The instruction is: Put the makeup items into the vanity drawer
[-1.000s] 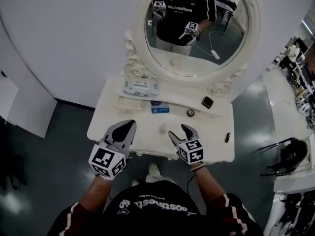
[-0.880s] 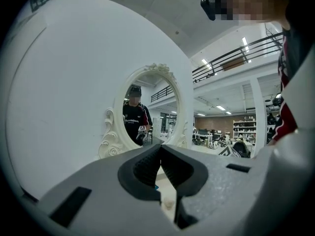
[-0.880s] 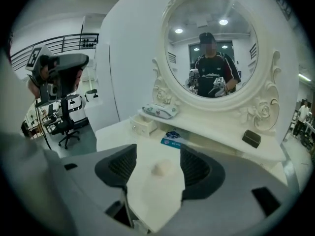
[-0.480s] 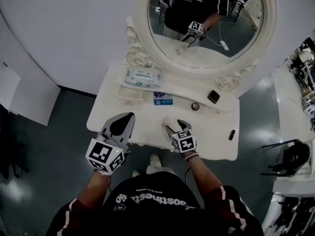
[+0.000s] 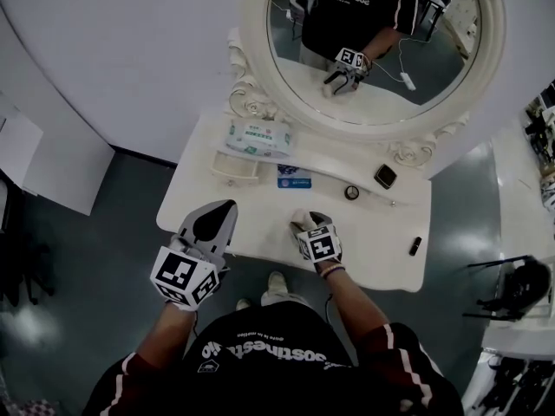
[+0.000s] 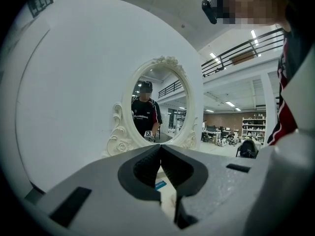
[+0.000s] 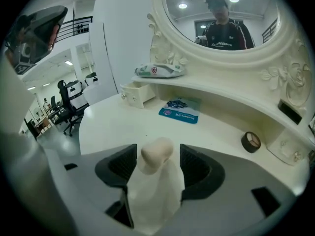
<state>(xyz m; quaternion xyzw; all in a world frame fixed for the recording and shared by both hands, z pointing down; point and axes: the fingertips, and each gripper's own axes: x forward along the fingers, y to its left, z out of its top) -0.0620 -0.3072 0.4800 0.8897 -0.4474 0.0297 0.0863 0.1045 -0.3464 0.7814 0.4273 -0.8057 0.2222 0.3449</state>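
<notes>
R gripper [image 5: 310, 222] open wide, sponge [image 7: 157, 154] upright btwn its jaws, unpinched. L gripper [image 6: 160, 150] closed on nothing, farther off. Small drawer [image 7: 134, 93] lies back-left of sponge.

Head view looks steeply down; both gripper views face the mirror [image 5: 373, 55].

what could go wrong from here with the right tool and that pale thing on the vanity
1. The right tool has its jaws apart on either side of the pale item, not yet gripping. The item's top is rounded, so it might slip out or tip over as the jaws close.
2. The small drawer sits at the back, below the wipes packet, and looks narrow. The item could catch its rim or miss it.
</notes>
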